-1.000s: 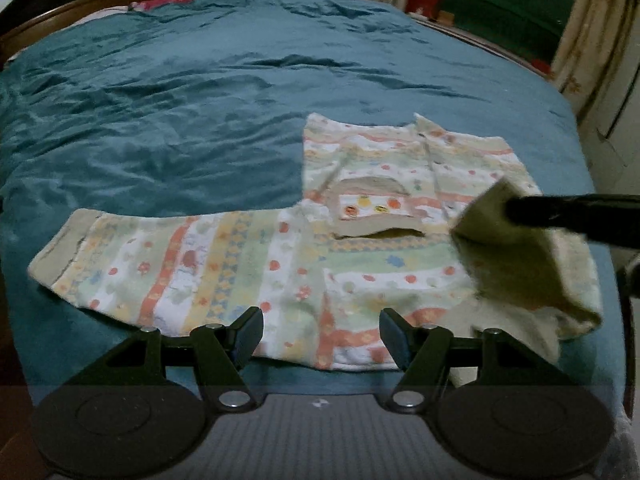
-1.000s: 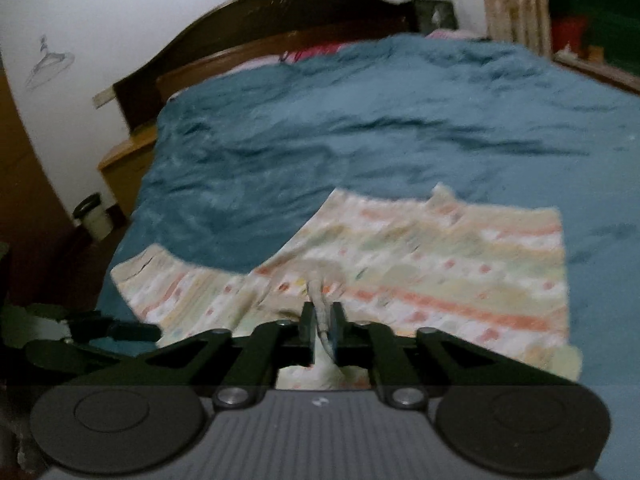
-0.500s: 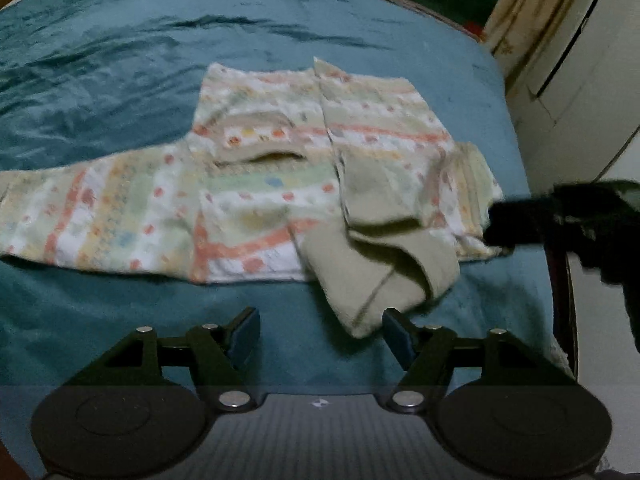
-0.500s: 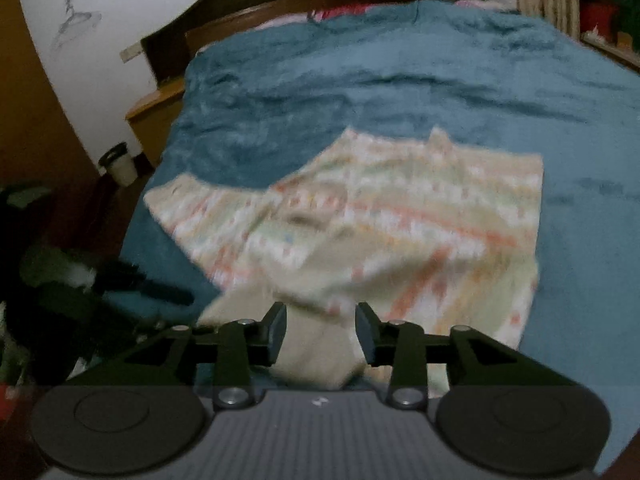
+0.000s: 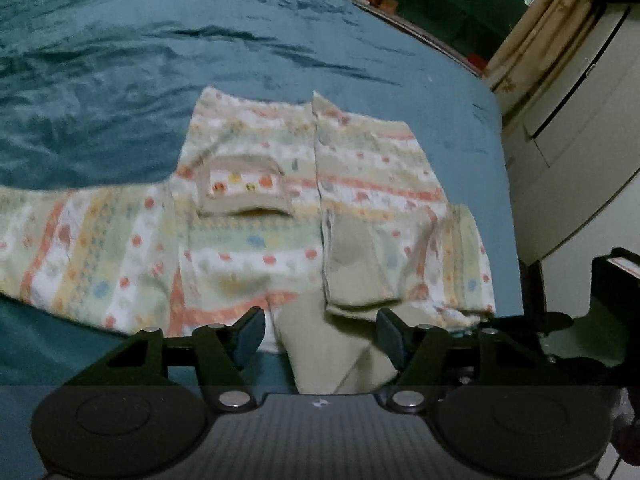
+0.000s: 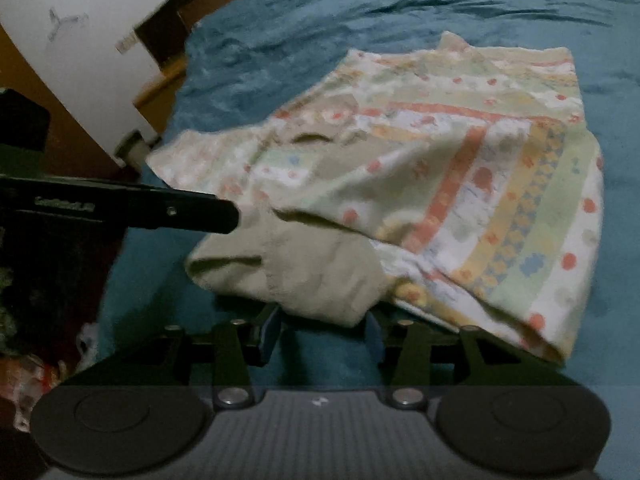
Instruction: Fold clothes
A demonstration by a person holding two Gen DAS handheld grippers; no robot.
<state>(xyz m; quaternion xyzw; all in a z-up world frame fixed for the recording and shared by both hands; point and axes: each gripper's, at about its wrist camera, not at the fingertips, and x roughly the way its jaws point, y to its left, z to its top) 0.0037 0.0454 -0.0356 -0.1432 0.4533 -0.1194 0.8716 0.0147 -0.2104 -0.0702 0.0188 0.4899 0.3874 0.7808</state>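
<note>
A pastel striped child's top (image 5: 280,208) lies flat on the teal bedspread (image 5: 160,60), one sleeve stretched out to the left. Its other sleeve is folded back over the body, beige inside showing (image 5: 352,264). My left gripper (image 5: 320,336) hovers over that sleeve's beige end, jaws closing, cloth between them but not pinched. In the right wrist view the same top (image 6: 460,152) fills the middle. My right gripper (image 6: 322,328) sits just short of the beige sleeve end (image 6: 304,272), jaws opening and holding nothing. The left gripper's black finger (image 6: 180,210) reaches in from the left.
A white wardrobe (image 5: 568,140) and curtains (image 5: 532,40) stand past the bed's right edge. A dark wooden headboard (image 6: 224,0) and a bedside cabinet (image 6: 160,92) are at the far end. Teal bedspread stretches beyond the garment.
The right gripper, shut on the beige sleeve a second ago, has let it go, and it now lies folded over the top. The left gripper's view has swung right, toward that sleeve.
</note>
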